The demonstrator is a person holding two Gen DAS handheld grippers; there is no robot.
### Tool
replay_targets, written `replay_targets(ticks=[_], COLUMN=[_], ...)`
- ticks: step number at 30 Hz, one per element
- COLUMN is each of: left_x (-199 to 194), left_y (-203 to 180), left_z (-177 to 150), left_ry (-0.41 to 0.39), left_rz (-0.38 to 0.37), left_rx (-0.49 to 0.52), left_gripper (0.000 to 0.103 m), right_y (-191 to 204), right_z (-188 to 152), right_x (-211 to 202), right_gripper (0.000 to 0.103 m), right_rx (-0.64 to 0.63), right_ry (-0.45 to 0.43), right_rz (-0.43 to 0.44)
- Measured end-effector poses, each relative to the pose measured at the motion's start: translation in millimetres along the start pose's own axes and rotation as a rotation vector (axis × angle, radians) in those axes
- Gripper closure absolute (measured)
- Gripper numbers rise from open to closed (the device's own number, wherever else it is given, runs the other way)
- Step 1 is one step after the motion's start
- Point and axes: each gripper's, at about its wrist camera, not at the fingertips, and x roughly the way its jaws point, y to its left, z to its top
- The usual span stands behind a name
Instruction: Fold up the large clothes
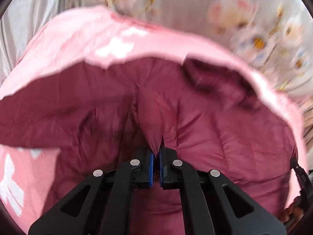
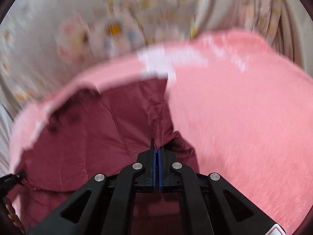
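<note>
A dark maroon quilted jacket (image 1: 205, 117) lies spread on a pink blanket (image 1: 78, 39) with white prints. My left gripper (image 1: 156, 153) is shut on a pinched fold of the jacket's fabric, which rises in a ridge from between the blue pads (image 1: 150, 164). In the right wrist view the same maroon jacket (image 2: 88, 137) fills the lower left, its edge running up the middle. My right gripper (image 2: 157, 148) is shut on that seamed edge of the jacket. The other gripper's black tip (image 2: 11, 178) shows at the left rim.
The pink blanket (image 2: 244, 127) spreads wide to the right of the jacket. Behind it hangs a pale floral curtain or sheet (image 1: 244, 19), blurred by motion. A black part of the right gripper (image 1: 301, 174) shows at the left view's right rim.
</note>
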Motion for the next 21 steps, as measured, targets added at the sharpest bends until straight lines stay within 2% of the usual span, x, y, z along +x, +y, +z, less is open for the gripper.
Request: replay_targets(ticks=[1, 2, 3, 5, 6, 8, 9, 11, 14, 18, 21], left_x=[8, 15, 15, 13, 14, 15, 14, 13, 11, 11, 11], left_y=[0, 0, -2, -4, -4, -3, -2, -1, -2, 0, 0], left_z=[-6, -12, -17, -21, -23, -26, -27, -28, -30, -30, -30], left_ry=[0.014, 0.022, -0.002, -0.023, -0.032, -0.047, -0.053, -0.058, -0.065, -0.067, -0.066], left_rz=[0.007, 0.013, 0.026, 0.051, 0.057, 0.052, 0.05, 0.048, 0.046, 0.029, 0.017], left_rx=[0.008, 0.015, 0.031, 0.05, 0.051, 0.042, 0.038, 0.034, 0.033, 0.021, 0.015], left_gripper=[0.1, 0.1, 0.099, 0.099, 0.098, 0.097, 0.097, 0.097, 0.097, 0.096, 0.095], right_y=[-3, -4, -2, 5, 12, 37, 56, 94, 142, 174, 171], right_z=[-2, -1, -2, -6, -10, -20, -24, -35, -47, -61, -70], right_x=[9, 5, -1, -19, -35, -58, -65, -67, -49, -15, 5], right_gripper=[0.102, 0.101, 0.098, 0.095, 0.094, 0.092, 0.092, 0.092, 0.093, 0.093, 0.093], right_rx=[0.02, 0.022, 0.014, -0.001, -0.006, -0.06, -0.107, -0.215, -0.298, -0.345, -0.333], right_ry=[0.051, 0.031, 0.009, -0.056, -0.119, -0.203, -0.203, -0.163, -0.064, 0.033, 0.088], right_rz=[0.016, 0.008, -0.011, -0.077, -0.097, -0.066, -0.025, 0.059, 0.164, 0.158, 0.137])
